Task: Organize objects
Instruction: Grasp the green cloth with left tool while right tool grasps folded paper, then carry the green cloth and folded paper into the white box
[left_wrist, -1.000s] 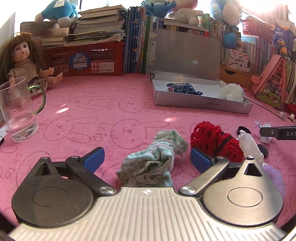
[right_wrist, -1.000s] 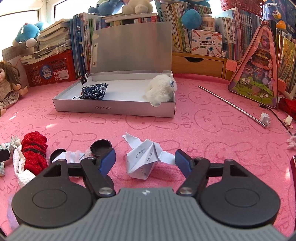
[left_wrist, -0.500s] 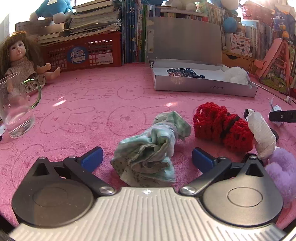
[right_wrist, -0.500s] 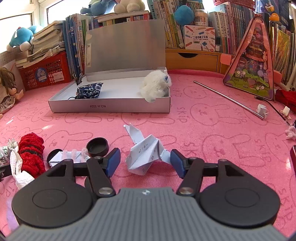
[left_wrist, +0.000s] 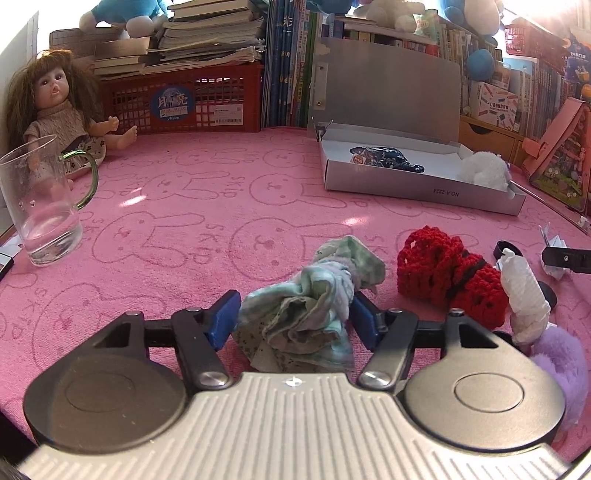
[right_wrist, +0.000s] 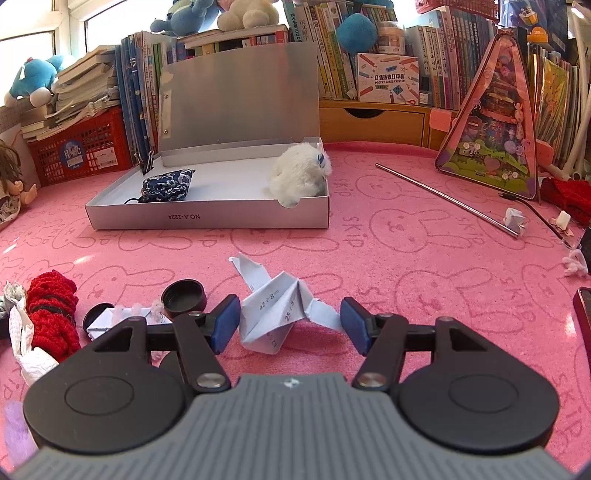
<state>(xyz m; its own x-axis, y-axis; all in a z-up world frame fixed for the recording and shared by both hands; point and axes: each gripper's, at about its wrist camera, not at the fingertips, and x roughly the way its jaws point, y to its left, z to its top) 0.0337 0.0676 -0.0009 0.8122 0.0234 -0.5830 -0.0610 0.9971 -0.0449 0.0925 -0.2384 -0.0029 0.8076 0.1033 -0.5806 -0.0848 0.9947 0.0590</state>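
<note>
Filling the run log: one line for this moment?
left gripper: shut on crumpled green cloth | right gripper: open around folded white paper

Two low wrist cameras, side by side over the pink mat

Each looks forward along its own fingers, close to the mat, toward the far bookshelves. The left view sits further left, near the glass mug (left_wrist: 38, 206). Both share the open grey box (left_wrist: 421, 184) (right_wrist: 207, 216) and the red crochet piece (left_wrist: 447, 277) (right_wrist: 53, 306).
</note>
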